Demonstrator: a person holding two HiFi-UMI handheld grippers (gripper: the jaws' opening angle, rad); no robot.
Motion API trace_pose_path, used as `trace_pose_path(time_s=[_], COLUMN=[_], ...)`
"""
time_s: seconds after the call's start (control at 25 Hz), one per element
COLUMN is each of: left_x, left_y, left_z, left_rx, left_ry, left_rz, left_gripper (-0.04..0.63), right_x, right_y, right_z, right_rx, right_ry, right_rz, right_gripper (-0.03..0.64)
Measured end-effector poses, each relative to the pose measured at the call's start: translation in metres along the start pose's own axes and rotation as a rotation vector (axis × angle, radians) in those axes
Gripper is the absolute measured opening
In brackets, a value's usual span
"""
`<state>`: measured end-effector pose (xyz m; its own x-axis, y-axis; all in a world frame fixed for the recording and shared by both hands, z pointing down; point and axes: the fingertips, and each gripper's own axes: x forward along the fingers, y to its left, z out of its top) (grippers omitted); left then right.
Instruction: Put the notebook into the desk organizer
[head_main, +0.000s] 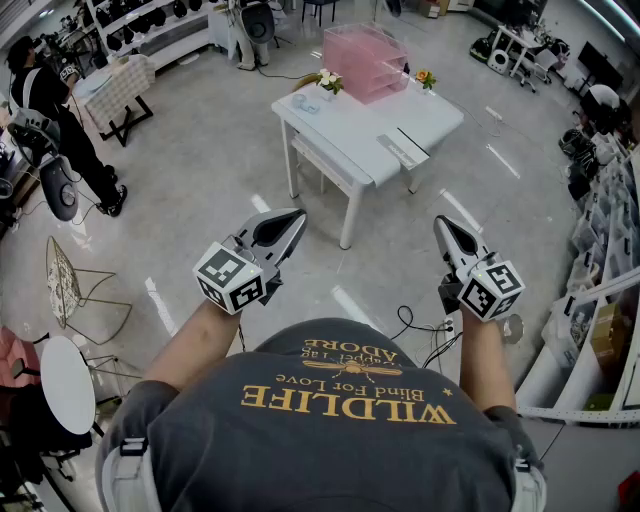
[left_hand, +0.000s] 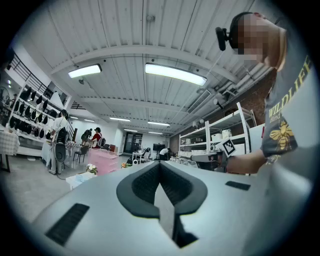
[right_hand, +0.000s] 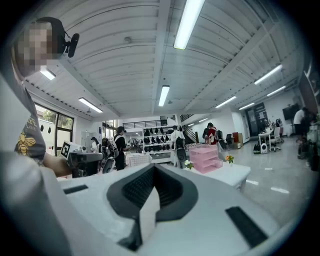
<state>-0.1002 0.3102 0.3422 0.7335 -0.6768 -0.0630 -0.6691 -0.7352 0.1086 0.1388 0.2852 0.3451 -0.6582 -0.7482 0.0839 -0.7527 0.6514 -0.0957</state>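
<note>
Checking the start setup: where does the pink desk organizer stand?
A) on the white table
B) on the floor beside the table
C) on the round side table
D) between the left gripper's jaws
A: the head view shows the pink desk organizer standing on the white table, at its far side.

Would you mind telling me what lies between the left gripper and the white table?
Only bare floor separates the left gripper from the table, in the head view.
</note>
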Motion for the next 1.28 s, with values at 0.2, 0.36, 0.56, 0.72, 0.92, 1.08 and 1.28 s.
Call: trace_pose_path(time_s=[0.2, 0.36, 0.56, 0.72, 0.92, 1.08, 1.28], left_x=[0.000, 0.000, 0.001, 0.003, 0.009, 0.013, 0.019], left_y=[0.001, 0.001, 0.001, -0.001, -0.001, 0.002, 0.003], left_z=[0.000, 0.002, 0.001, 0.002, -0.001, 0.001, 0.001], left_rx=[-0.001, -0.001, 0.001, 0.008, 0.007, 0.005, 0.006], left_ry=[-0.003, -0.002, 0.002, 0.001, 0.003, 0.004, 0.010], left_rz=[0.001, -0.001, -0.004, -0.006, -0.010, -0.009, -0.007], left_gripper=[0.002, 0.000, 0.002, 0.002, 0.002, 0.002, 0.002], right_x=[0.001, 0.000, 0.002, 0.001, 0.001, 0.005, 0.010], right_y=[-0.001, -0.001, -0.002, -0.005, -0.012, -0.018, -0.022], right_z=[-0.002, 0.000, -0.001, -0.001, -0.003, -0.003, 0.001], right_rx=[-0.001, 0.004, 0.009, 0.013, 0.024, 0.027, 0.039], right_ry=[-0.002, -0.002, -0.002, -0.002, 0.004, 0.007, -0.012], right_rz=[-0.002, -0.005, -0.007, -0.009, -0.008, -0.021, 0.004], right_gripper=[-0.002, -0.002, -0.002, -0.002, -0.002, 0.000, 0.261])
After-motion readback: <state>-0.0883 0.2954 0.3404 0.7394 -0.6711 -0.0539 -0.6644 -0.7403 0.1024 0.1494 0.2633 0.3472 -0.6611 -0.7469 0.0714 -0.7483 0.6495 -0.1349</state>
